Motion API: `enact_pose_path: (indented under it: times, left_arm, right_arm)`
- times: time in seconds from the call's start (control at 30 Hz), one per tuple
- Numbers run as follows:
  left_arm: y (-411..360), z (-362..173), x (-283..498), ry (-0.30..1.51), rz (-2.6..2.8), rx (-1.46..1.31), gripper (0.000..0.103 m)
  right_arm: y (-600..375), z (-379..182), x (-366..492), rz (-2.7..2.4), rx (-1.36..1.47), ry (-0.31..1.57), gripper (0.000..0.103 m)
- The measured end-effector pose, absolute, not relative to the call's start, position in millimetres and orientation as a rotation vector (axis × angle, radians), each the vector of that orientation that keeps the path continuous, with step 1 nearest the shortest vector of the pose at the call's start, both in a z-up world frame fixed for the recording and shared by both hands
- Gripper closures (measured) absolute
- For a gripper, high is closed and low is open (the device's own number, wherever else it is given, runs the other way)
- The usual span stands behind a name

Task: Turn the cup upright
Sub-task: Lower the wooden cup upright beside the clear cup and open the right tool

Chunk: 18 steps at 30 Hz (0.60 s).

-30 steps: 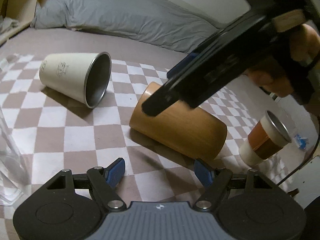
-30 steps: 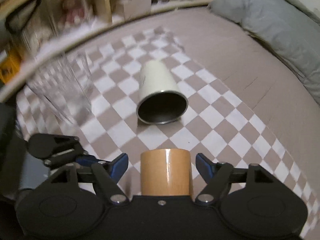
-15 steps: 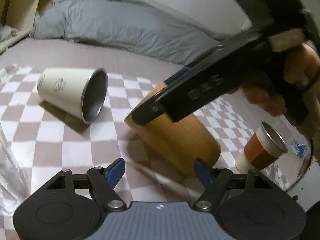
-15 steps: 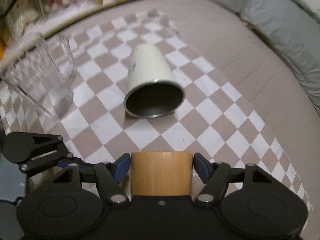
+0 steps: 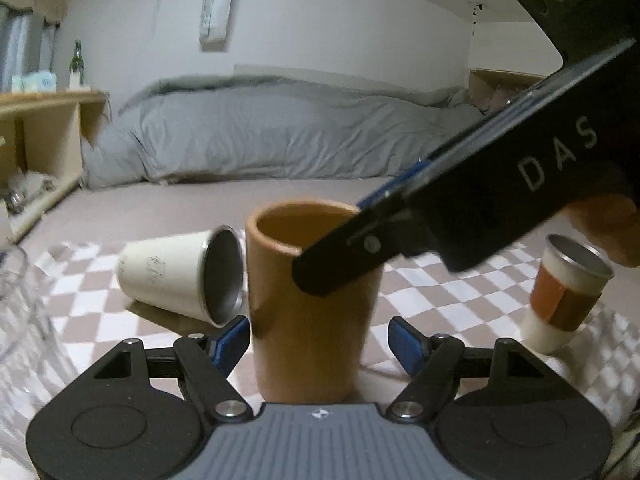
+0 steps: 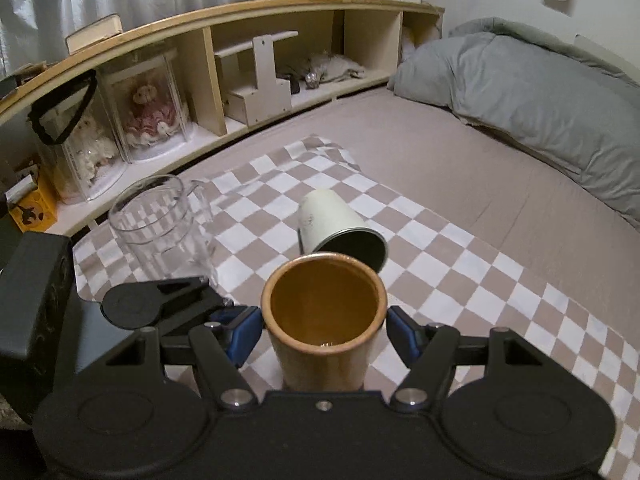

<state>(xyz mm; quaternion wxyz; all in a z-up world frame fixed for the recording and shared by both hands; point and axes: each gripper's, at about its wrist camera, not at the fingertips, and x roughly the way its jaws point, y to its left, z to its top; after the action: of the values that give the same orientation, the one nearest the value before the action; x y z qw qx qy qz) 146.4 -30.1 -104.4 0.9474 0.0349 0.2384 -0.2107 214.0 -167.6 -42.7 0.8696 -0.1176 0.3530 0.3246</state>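
A wooden brown cup (image 5: pixel 308 304) stands upright on the checkered cloth, mouth up; it also shows in the right wrist view (image 6: pixel 324 324). My right gripper (image 6: pixel 324 330) is shut on it, a blue pad on each side of its wall. In the left wrist view the right gripper's body (image 5: pixel 472 208) crosses in front of the cup's rim. My left gripper (image 5: pixel 318 340) is open, its blue pads either side of the cup's base without touching. A white metal-lined cup (image 5: pixel 184 276) lies on its side just behind, mouth toward me (image 6: pixel 340 234).
A clear glass pitcher (image 6: pixel 160 224) stands at the left on the checkered cloth (image 6: pixel 460 280). A brown-and-white sleeved cup (image 5: pixel 564 296) stands upright at the right. A grey duvet (image 5: pixel 280 132) lies behind. A wooden shelf (image 6: pixel 200 60) runs along the far left.
The right gripper has turned the wooden cup from lying on its side to standing upright. The left gripper has dropped lower and closer, so its pads now flank the cup.
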Motion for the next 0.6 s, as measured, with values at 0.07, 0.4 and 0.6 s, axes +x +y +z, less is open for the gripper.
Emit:
enact_pose_path:
  times: [0.07,0.4,0.6]
  left_arm:
    - [-29.3,-103.4,141.2,0.452,-0.414,0.110,0.030]
    - [-9.7,-93.5,120.4,0.366,-0.331,0.181,0.032]
    - [0.8,-93.4,116.7,0.399,-0.289,0.191,0.032]
  right_arm:
    - [-165.3,-45.3,209.3,0.689,-0.235,0.734,0.034]
    - [-143.6,-40.1,190.8,0.755,-0.220,0.672,0.034]
    - [-123.7,-39.3,184.5,0.787,-0.244,0.649,0.034]
